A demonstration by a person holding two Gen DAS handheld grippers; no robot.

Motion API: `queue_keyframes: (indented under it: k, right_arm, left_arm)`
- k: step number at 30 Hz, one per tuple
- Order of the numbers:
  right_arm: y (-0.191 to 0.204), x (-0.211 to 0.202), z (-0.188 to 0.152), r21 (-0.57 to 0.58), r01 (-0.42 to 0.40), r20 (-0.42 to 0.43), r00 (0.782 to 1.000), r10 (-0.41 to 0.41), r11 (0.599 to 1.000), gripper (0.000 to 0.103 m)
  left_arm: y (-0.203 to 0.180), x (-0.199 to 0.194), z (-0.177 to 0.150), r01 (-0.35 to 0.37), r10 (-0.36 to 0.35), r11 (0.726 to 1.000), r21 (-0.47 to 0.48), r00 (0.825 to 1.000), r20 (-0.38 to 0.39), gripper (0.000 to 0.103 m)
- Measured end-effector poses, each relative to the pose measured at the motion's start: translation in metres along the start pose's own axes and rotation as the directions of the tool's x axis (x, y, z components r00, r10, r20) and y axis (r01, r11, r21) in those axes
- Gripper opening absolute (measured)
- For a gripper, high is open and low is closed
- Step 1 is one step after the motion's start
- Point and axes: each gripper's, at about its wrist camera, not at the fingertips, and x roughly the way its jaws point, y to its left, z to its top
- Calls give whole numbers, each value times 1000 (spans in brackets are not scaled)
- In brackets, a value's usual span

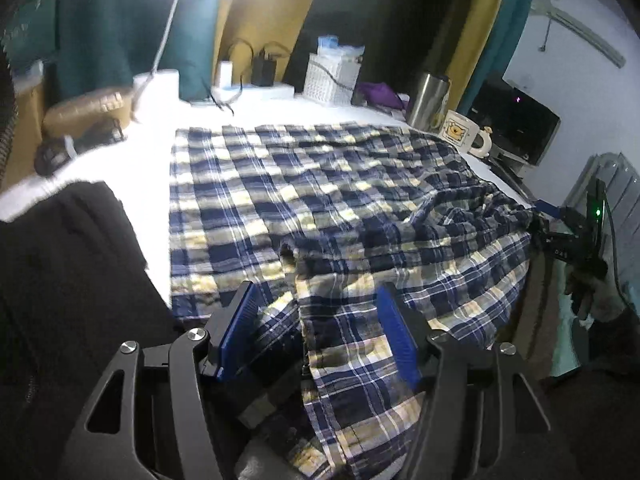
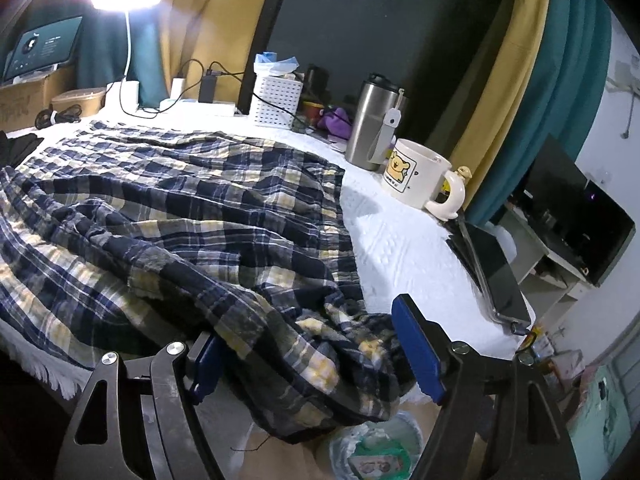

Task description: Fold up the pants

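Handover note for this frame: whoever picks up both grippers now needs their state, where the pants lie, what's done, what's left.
Left gripper: open, plaid pants between its jaws, not pinched.
Right gripper: open, over the bunched end hanging off the near edge.
Pants: spread on the white table cover, far part flat, near part rumpled. Mug and steel tumbler stand beside them.
Done: one fold appears laid.
Left: smooth, then fold again.

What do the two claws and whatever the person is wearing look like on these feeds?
Both the left claw and right claw have flat, ribbed blue pads on black angular metal linkages with silver pivot bolts. In the left view the right claw also shows, with a green light. A black sleeve shows at left.
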Motion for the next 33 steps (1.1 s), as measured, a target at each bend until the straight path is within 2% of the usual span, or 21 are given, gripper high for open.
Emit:
queue_keyframes:
  k: [1, 3, 7, 9, 10, 11, 13, 17, 22, 24, 25, 27, 31, 33]
  right_arm:
    - [1, -1, 0, -6, -2, 0, 1000, 2, 1000, 77]
    - [3, -2, 0, -13, -14, -6, 1000, 14, 1000, 68]
    - [4, -6, 0, -6, -36, -9, 999, 36, 999, 67]
    - [4, -6, -2, -1, -64, -20, 998, 64, 998, 64]
    - [4, -7, -3, -1, -66, -20, 998, 66, 998, 64]
    - [3, -9, -4, 6, -64, -16, 998, 64, 998, 64]
    - [-2, -11, -6, 39, -76, -9, 997, 77, 996, 64]
    - [-8, -18, -11, 76, -106, 21, 994, 105, 991, 64]
    - [-1, -4, -23, 75, -152, -35, 987, 155, 986, 63]
    - [1, 0, -24, 84, -162, -45, 985, 166, 983, 37]
    - [1, 0, -23, 88, -146, -50, 987, 150, 985, 29]
    - [-1, -6, -18, 91, -131, -36, 990, 134, 987, 22]
    - [-10, -23, -7, 102, -102, 2, 995, 103, 990, 21]
    - [-12, -31, -2, 104, -114, 19, 993, 113, 988, 9]
  left_arm:
    - [0, 4, 0, 5, -5, 1000, 1, 1000, -10, 62]
    - [-3, 9, 0, 12, -11, 1000, 14, 1000, -26, 62]
    - [-9, 20, 2, 10, -8, 999, 48, 999, -40, 61]
    - [-14, 22, 3, -6, 8, 997, 73, 999, -33, 43]
    - [-17, 21, 4, -14, 16, 996, 86, 1000, -26, 25]
    - [-19, 21, 4, -21, 23, 996, 91, 999, -22, 15]
    - [-22, 17, 6, -46, 46, 994, 96, 999, 1, 6]
    - [-28, 0, 11, -54, 49, 994, 94, 997, 58, 4]
    - [-37, -15, 12, -41, 32, 994, 101, 995, 95, 3]
    - [-40, -17, 12, -42, 32, 994, 102, 995, 99, 3]
    - [-41, -19, 13, -47, 36, 994, 101, 994, 106, 3]
    - [-44, -26, 16, -51, 38, 994, 95, 991, 128, 2]
    - [-53, -51, 26, -58, 35, 993, 108, 980, 198, 2]
    - [-58, -62, 29, -60, 32, 992, 115, 973, 228, 2]
